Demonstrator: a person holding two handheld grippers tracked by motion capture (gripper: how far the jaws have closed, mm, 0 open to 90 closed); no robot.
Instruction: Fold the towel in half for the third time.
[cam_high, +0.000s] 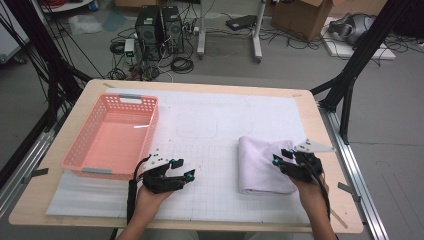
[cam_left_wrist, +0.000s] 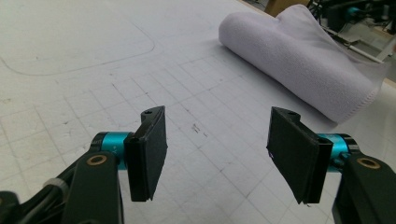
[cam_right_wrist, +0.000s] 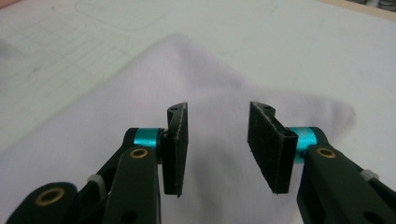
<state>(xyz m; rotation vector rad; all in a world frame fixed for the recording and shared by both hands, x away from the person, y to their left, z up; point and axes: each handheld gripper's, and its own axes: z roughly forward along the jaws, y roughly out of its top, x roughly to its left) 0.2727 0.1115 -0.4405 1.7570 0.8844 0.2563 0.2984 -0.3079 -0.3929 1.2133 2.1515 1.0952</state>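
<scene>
Right gripper (cam_high: 286, 162) is sitting over the near right edge of the folded white towel (cam_high: 260, 162), jaws spread with nothing between them, cloth lying just below the pads (cam_right_wrist: 266, 140). Left gripper (cam_high: 181, 169) is parked well off to that one's left on the gridded mat (cam_high: 210, 125), also spread wide and holding nothing, with the towel ahead of it and to its right in its own view (cam_left_wrist: 299, 60). My guess is the risky bit is the pinch: the towel is folded over itself, so if the jaws close shallow they'll likely catch only the top layer and the fold will flop open on the lift. Dragging it could bunch it up too. Pink basket (cam_high: 112, 135) sits just beyond the left gripper, well apart from the towel, and looks empty as far as I can see.
</scene>
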